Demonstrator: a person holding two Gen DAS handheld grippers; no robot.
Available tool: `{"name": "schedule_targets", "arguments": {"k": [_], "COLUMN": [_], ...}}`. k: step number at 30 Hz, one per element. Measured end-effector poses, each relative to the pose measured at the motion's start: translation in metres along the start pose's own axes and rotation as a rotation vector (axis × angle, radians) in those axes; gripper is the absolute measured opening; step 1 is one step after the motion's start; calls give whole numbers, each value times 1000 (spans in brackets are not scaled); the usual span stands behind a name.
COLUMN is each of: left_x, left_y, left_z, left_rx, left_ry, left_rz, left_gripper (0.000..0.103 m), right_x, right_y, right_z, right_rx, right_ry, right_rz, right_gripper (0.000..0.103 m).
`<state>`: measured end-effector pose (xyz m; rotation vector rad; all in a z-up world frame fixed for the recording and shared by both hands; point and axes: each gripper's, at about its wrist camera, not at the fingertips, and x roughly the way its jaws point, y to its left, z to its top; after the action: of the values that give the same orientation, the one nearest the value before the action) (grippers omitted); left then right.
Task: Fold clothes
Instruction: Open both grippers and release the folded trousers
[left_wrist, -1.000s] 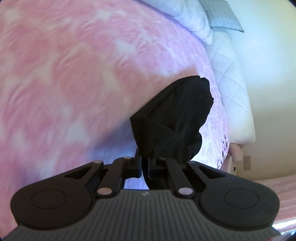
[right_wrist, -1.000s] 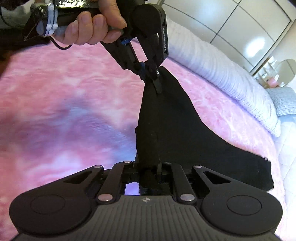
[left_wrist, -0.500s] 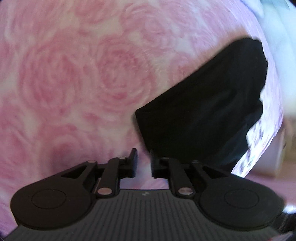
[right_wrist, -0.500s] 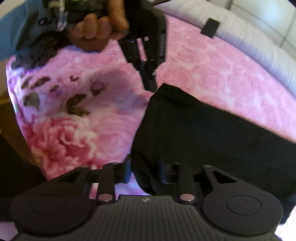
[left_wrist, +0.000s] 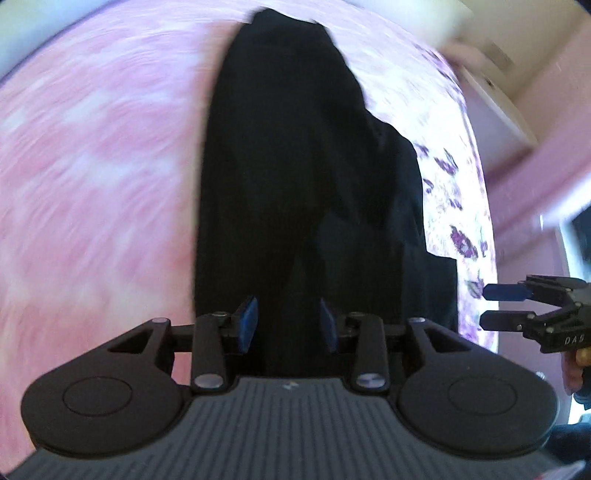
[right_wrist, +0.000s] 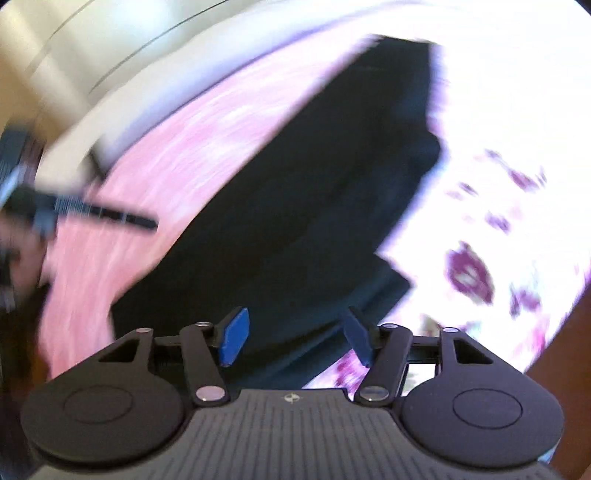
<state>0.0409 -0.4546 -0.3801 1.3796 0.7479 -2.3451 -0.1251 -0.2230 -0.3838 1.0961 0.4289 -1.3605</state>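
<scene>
Black garment (left_wrist: 303, 177) flat on pink bedspread (left_wrist: 92, 166), both tools spread, level above it

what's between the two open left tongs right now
Only the black garment, lying on the pink bedspread, shows between the open left tongs, in the left wrist view.

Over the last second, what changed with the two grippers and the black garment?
Both let go: the left gripper and right gripper, shut on the black garment a second ago, now stand open and clear of it. The garment went from hanging to lying flat. The pink floral bedspread stayed underneath.
</scene>
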Motion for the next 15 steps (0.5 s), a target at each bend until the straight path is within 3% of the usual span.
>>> {"name": "schedule_targets", "arguments": {"k": [3, 7, 10, 15], "left_x": [42, 76, 81, 87], "left_y": [1, -7, -16, -23], "left_z": [22, 37, 39, 36], "left_rx": [94, 179, 214, 267], "left_ry": [66, 137, 141, 132], "left_rz": [-65, -141, -176, -176], "left_gripper": [32, 33, 44, 40], "right_x": [15, 35, 38, 30], "right_y": [-30, -41, -50, -50], "right_z": [4, 1, -2, -9], "right_rx": [221, 338, 444, 533], "right_ry": [-50, -64, -86, -99], "right_rz": [-33, -2, 20, -2], "right_gripper": [67, 67, 67, 65]}}
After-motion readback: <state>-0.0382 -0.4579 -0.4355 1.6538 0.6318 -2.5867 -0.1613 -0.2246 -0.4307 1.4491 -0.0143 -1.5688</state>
